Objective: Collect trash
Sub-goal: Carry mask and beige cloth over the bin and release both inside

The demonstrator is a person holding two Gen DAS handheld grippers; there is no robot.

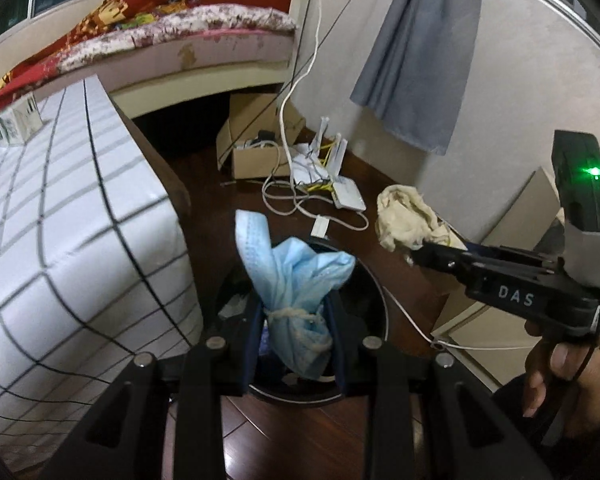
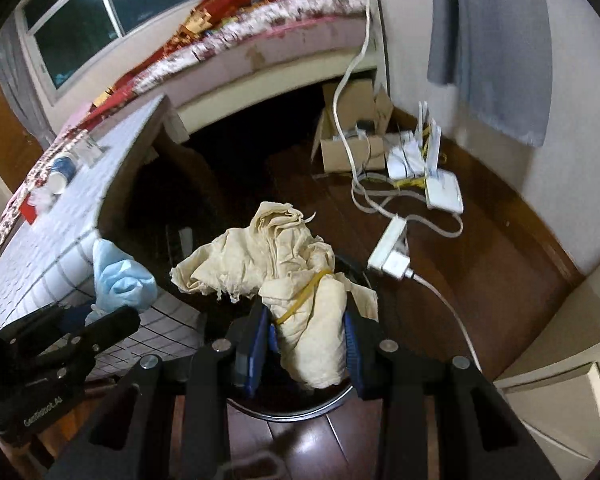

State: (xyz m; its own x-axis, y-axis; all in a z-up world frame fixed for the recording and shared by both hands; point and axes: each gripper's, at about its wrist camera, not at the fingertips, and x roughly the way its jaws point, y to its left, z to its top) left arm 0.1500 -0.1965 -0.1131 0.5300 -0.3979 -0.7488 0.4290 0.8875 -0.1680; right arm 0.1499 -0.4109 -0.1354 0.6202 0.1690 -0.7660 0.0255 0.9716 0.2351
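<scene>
Gripping a blue mask (image 1: 296, 280), left fingers (image 1: 256, 332), right fingers (image 2: 352, 340) clamping cream cloth (image 2: 284, 280), "DAS" lettering (image 1: 516, 297) on right gripper (image 1: 414, 254).

I read two markings. White letters "DAS" stand on the black body of the right gripper (image 1: 414, 254), seen from the left wrist camera. Small white lettering, apparently "GenRobot.AI", runs along the body of the left gripper (image 2: 80, 316) in the right wrist view. Nothing else is legible.
</scene>
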